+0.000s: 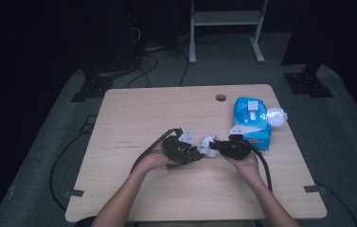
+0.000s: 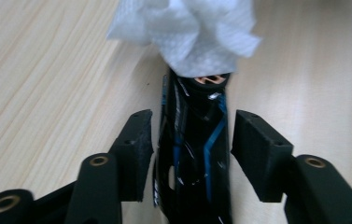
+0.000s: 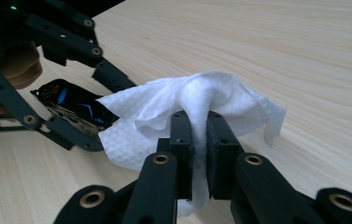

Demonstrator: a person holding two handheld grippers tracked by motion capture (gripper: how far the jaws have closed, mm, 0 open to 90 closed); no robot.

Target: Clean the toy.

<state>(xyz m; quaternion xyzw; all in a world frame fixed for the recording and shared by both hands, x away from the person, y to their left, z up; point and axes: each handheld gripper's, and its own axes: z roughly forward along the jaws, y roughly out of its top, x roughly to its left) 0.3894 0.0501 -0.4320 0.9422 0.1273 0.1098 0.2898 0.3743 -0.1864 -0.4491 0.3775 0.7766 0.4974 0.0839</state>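
The right gripper pinched a white wipe above the bench. The left gripper stood spread, a black object between its pads, apparently untouched. The high view showed a blue wipe pack beyond the grippers.

Looks like a lab / recording rig room, not a home. Single light-wood table mid-frame with a cable grommet hole, on grey carpet. Black stand feet at upper right and upper left, loose cables snaking across the floor at top centre, white metal frame along the top edge. Surroundings dark, curtained off.
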